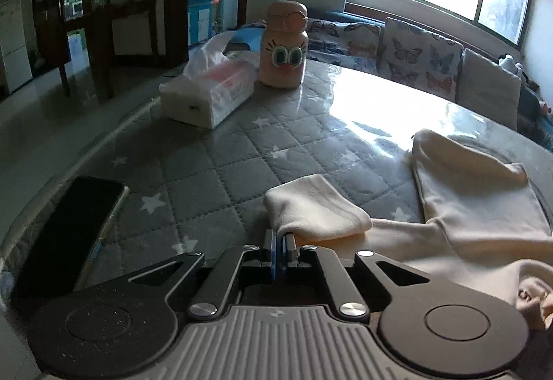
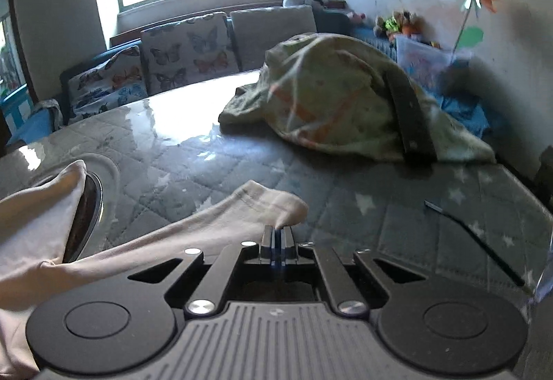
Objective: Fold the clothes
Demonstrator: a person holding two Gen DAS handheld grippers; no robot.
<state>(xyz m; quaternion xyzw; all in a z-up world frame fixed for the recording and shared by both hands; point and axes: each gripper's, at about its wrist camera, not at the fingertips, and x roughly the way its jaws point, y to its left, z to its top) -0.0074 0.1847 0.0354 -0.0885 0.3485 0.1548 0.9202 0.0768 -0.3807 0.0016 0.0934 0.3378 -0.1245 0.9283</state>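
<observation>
A cream-coloured soft knit garment (image 1: pixel 459 207) lies spread on the desk (image 1: pixel 221 165), which is covered by a grey quilted cloth with white stars under a glossy clear sheet that mirrors the window light. The fabric is matte and limp, with rounded, folded-over ends like sleeves or legs.

The left gripper (image 1: pixel 280 240), black metal with blue-edged pads, tilts down toward the desk; its jaws are closed on the near edge of one folded cream end, a pinch of cloth caught between the pads. The right gripper (image 2: pixel 278 233), of the same build and tilted down likewise, has its jaws closed on the tip of another cream end (image 2: pixel 273 203), which stretches away to the left toward the rest of the garment.

In the left wrist view stand one peach-coloured round bottle with cartoon eyes and a domed lid (image 1: pixel 283 48), one white soft pack of tissues with a sheet poking up (image 1: pixel 207 96), and one flat black phone with a glossy screen (image 1: pixel 69 231) at the desk's near left edge. In the right wrist view one heap of pale green crumpled cloth with orange lines and a dark strap (image 2: pixel 345 103) sits at the far side, well apart from the garment, and one thin black cable (image 2: pixel 480 238) lies on the right. Two butterfly-print cushions (image 2: pixel 190 51) line the sofa behind.
</observation>
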